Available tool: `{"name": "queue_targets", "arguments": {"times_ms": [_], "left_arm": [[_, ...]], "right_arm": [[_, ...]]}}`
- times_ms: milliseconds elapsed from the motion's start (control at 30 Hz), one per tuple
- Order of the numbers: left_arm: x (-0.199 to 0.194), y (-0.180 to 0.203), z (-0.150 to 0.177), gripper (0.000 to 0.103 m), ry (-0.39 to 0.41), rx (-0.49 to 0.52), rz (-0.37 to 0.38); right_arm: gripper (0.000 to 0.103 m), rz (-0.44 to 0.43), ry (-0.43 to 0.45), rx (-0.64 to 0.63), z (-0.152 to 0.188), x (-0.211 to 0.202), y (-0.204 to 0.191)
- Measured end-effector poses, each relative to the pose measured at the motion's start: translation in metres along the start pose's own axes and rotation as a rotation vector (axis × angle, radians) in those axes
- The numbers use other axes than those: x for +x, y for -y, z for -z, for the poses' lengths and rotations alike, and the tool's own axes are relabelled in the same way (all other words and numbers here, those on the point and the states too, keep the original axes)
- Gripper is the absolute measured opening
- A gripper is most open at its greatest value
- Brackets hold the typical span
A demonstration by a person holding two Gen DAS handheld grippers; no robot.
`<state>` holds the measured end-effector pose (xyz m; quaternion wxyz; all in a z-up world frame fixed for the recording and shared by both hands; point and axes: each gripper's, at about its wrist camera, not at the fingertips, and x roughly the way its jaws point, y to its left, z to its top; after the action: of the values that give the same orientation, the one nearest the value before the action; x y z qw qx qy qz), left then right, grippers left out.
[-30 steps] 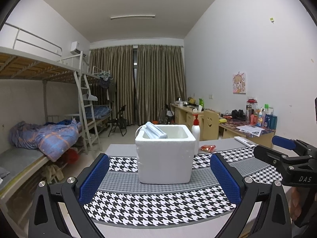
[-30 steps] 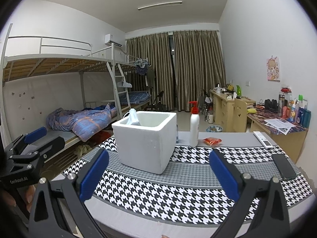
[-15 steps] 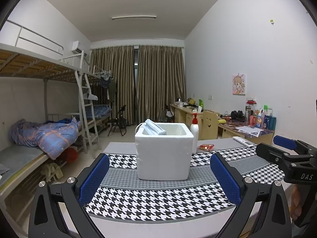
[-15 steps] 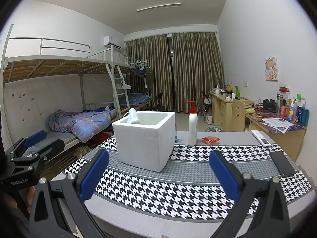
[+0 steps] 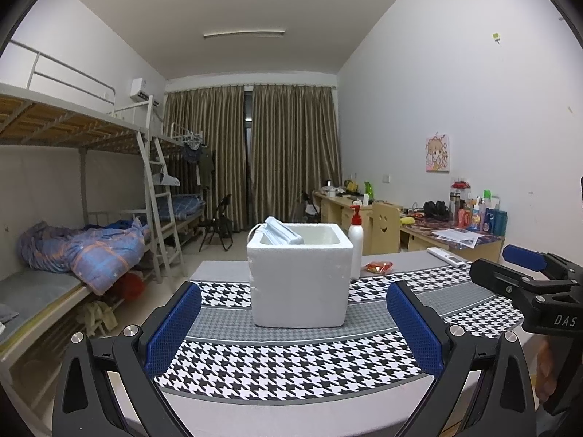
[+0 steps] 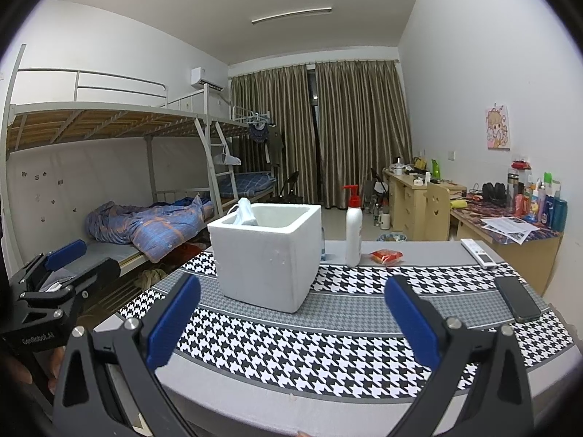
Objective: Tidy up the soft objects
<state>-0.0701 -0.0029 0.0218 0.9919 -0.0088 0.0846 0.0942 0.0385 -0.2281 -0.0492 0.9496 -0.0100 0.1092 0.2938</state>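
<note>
A white foam box (image 5: 300, 284) (image 6: 267, 258) stands on the houndstooth cloth (image 5: 291, 360) (image 6: 328, 335) of the table. A pale blue soft bundle (image 5: 282, 235) (image 6: 245, 212) sticks out over the box's left rim. My left gripper (image 5: 293, 331) is open, held back from the box above the table's near edge, with nothing between its blue pads. My right gripper (image 6: 291, 324) is open too, back from the box and empty. Each gripper shows at the side of the other's view.
Behind the box stand a white pump bottle (image 6: 352, 233) and a red packet (image 6: 385, 255). A remote (image 6: 477, 253) and a black phone (image 6: 517, 298) lie at the right. A bunk bed (image 5: 73, 247) is left; desks (image 6: 510, 233) line the right wall.
Both grippers have drawn back from the box and risen slightly; the box looks smaller and more of the table's near edge shows. Both stay open.
</note>
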Motion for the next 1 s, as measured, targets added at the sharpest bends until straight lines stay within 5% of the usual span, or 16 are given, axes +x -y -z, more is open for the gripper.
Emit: {"name": "queue_targets", "arguments": {"times_ms": [1000], "left_arm": [[-0.003,-0.001,0.011,0.102,-0.007,-0.013,-0.050]], "right_arm": [[0.102,0.006,0.019,-0.016,0.010,-0.007,-0.006]]}}
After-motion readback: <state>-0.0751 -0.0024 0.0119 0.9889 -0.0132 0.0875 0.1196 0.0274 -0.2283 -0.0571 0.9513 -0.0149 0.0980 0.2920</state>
